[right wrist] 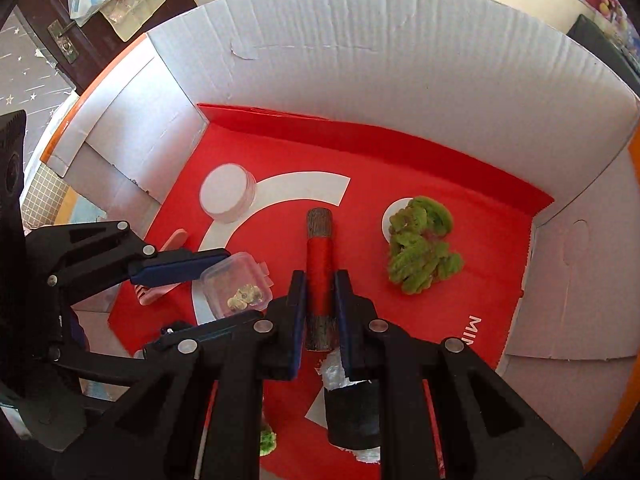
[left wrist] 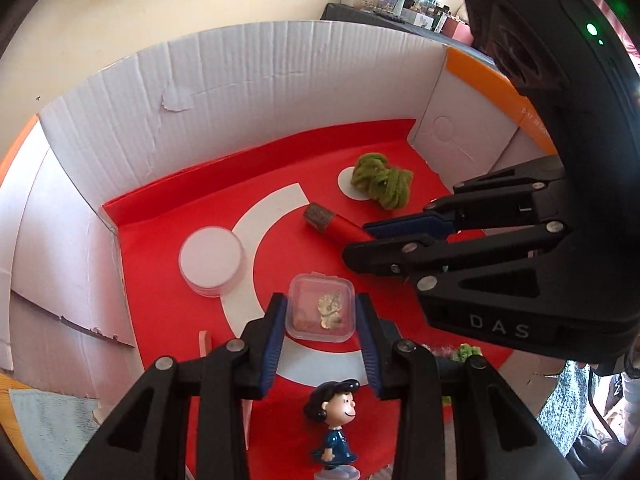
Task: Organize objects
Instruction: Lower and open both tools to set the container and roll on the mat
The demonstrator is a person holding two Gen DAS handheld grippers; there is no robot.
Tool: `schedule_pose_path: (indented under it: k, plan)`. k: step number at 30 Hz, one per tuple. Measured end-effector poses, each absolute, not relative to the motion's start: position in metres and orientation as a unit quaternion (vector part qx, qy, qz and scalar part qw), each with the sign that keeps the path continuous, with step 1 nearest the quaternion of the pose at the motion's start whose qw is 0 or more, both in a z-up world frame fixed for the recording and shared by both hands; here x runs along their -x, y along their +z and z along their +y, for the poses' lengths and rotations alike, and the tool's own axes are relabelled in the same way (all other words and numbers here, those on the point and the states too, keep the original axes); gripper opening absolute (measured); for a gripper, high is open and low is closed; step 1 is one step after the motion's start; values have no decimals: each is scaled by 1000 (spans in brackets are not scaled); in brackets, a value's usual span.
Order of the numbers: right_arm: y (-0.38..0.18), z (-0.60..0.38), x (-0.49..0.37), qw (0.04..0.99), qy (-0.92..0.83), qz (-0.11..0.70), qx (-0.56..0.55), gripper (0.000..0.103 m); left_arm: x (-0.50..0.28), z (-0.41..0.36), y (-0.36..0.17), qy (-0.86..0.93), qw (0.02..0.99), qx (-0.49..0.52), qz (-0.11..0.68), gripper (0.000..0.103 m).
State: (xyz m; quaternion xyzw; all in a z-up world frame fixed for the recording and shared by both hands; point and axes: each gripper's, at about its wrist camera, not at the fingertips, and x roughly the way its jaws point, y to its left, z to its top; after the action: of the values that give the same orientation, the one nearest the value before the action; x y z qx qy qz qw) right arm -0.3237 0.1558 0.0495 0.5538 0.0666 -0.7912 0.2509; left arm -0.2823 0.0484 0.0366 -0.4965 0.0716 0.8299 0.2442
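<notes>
I'm working inside a big white cardboard box [left wrist: 240,92] whose floor is covered by a red sheet with white arcs [right wrist: 480,240]. My right gripper [right wrist: 318,296] is clamped tight on a red thread spool with bark-like ends [right wrist: 319,256], which lies along the fingers near the middle of the floor, its far end pointing at the back wall. My left gripper [left wrist: 320,316] sits narrowed around a small clear plastic case [left wrist: 321,306] with gold bits inside, its blue pads [left wrist: 274,336] pressed to both sides, just left of the spool. On the far right lies a green fuzzy bundle [right wrist: 424,246], partly on a white dot and well apart from both tools. On the far left stands a round white-lidded container [left wrist: 212,256]. Close to me, below the left gripper, stands a dark-haired figurine in a blue dress [left wrist: 334,424]. A pink comb [right wrist: 160,276] lies partly hidden behind the left fingers.
</notes>
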Motion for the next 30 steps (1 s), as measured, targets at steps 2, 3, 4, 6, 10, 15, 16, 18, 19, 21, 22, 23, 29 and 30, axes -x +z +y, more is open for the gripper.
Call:
schedule_pose_path:
  k: [2, 3, 4, 6, 10, 15, 16, 18, 19, 21, 22, 23, 29, 30]
  plan:
    - [50, 157, 323, 250, -792, 68, -553, 14, 282, 48, 37, 830, 241, 498, 73, 37]
    - [50, 158, 323, 249, -792, 70, -553, 14, 281, 48, 37, 830, 240, 498, 76, 37]
    - [50, 159, 322, 249, -793, 72, -552, 14, 280, 48, 37, 830, 240, 497, 79, 37]
    - [51, 160, 321, 248, -793, 77, -551, 14, 280, 49, 37, 830, 239, 498, 83, 37]
    - [52, 163, 319, 246, -795, 82, -548, 14, 276, 52, 39, 829, 240, 498, 81, 39]
    - [53, 165, 314, 242, -798, 96, -543, 14, 275, 54, 41, 831, 239, 496, 80, 47]
    - [53, 167, 315, 243, -798, 95, -543, 14, 275, 49, 41, 832, 239, 495, 80, 47]
    - [53, 171, 316, 244, -798, 90, -544, 14, 276, 47, 40, 832, 239, 494, 81, 47]
    - [54, 173, 316, 244, -797, 86, -545, 14, 275, 48, 37, 832, 239, 494, 82, 47]
    - [54, 177, 317, 245, -797, 81, -546, 14, 275, 48, 37, 831, 239, 495, 82, 47]
    - [54, 178, 318, 246, -797, 79, -546, 14, 275, 49, 36, 831, 239, 495, 82, 47]
    - [54, 180, 318, 246, -797, 79, -546, 14, 274, 49, 36, 832, 239, 494, 83, 47]
    - [56, 187, 320, 247, -798, 77, -545, 15, 273, 54, 33, 834, 237, 490, 84, 51]
    - [56, 189, 320, 247, -798, 77, -545, 15, 272, 54, 32, 835, 236, 490, 85, 51]
